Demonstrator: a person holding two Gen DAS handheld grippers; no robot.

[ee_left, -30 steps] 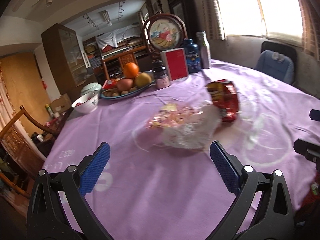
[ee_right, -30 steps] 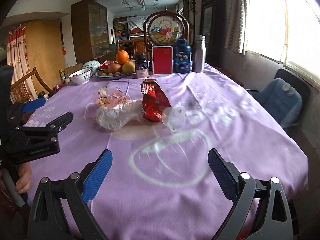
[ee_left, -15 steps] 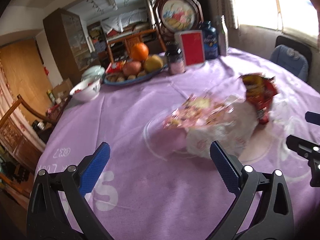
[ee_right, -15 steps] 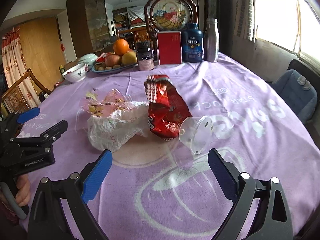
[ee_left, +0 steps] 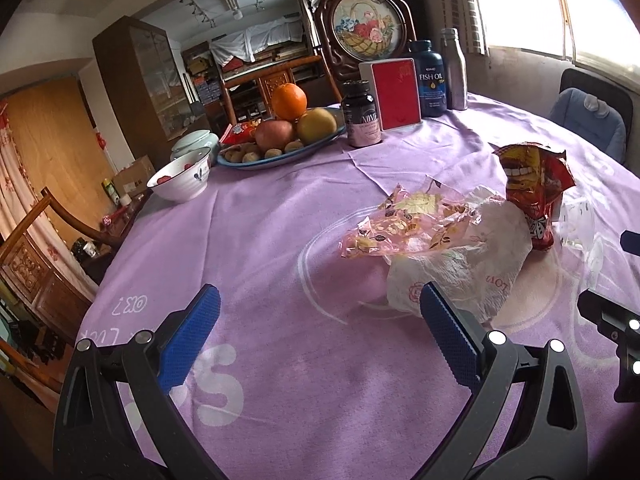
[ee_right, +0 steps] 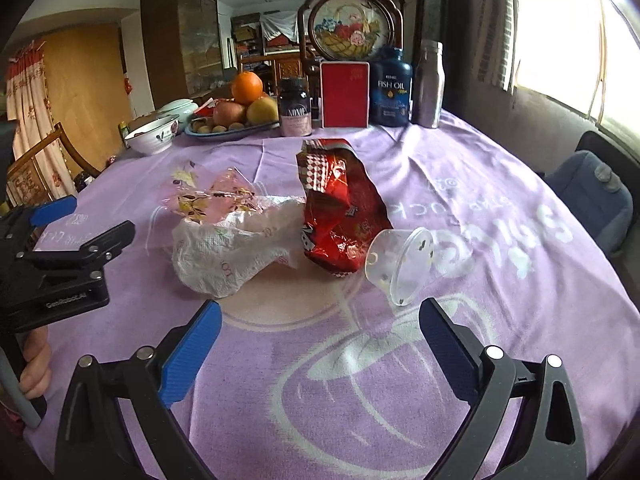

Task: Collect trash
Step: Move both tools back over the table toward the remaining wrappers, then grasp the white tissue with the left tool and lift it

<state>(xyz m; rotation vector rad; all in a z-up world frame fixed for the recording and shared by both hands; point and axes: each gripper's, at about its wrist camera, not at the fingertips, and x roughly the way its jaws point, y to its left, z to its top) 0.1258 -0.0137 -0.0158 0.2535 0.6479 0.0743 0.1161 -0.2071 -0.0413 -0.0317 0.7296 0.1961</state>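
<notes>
The trash sits in a row in the middle of the purple surface (ee_right: 460,184). From the left come a pink see-through wrapper (ee_right: 212,196), a crumpled white paper (ee_right: 228,252), a red snack bag (ee_right: 340,216) and a clear cup (ee_right: 400,264) lying on its side.

The left gripper (ee_left: 320,332) is wide apart and holds nothing. The white paper lies just ahead, to its right.

The right gripper (ee_right: 320,340) is also wide apart and empty. The cup lies just ahead of its right finger, so this gripper is nearer to it.
</notes>
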